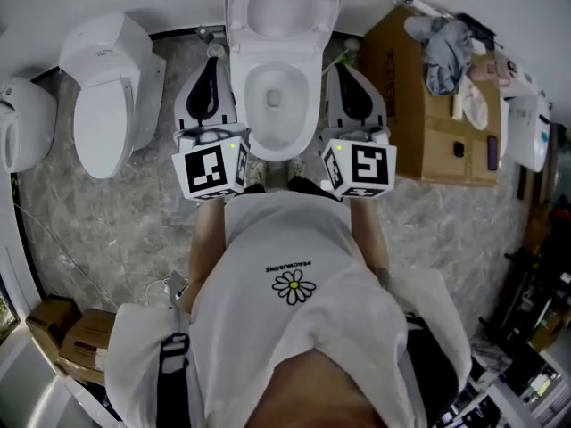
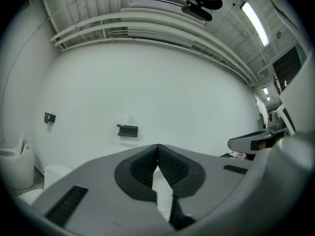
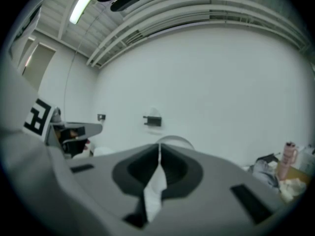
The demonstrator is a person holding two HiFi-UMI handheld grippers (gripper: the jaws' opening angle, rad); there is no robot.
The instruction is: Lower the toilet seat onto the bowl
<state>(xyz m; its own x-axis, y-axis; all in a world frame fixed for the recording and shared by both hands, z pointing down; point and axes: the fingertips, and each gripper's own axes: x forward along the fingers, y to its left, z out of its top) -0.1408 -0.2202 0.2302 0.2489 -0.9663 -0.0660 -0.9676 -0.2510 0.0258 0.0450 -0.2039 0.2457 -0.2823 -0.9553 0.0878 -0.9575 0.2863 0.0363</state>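
Toilet seat (image 1: 241, 12) stands raised at back of toilet bowl (image 1: 246, 105), dead ahead. Left hand-held gripper (image 1: 212, 65) and right hand-held gripper (image 1: 346, 68) flank bowl's sides, about equally near seat. Both pressed together, pinching nothing, pointing level toward wall.

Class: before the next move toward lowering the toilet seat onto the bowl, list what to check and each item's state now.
1. Toilet seat raised, ready to lower: ok.
2. Bowl rim free of objects: ok.
3. Left hand-held gripper shut, empty: ok.
4. Right hand-held gripper shut, empty: ok.
5. Either gripper touching the seat: not ok.
6. Cardboard box stands apart from the bowl: ok.
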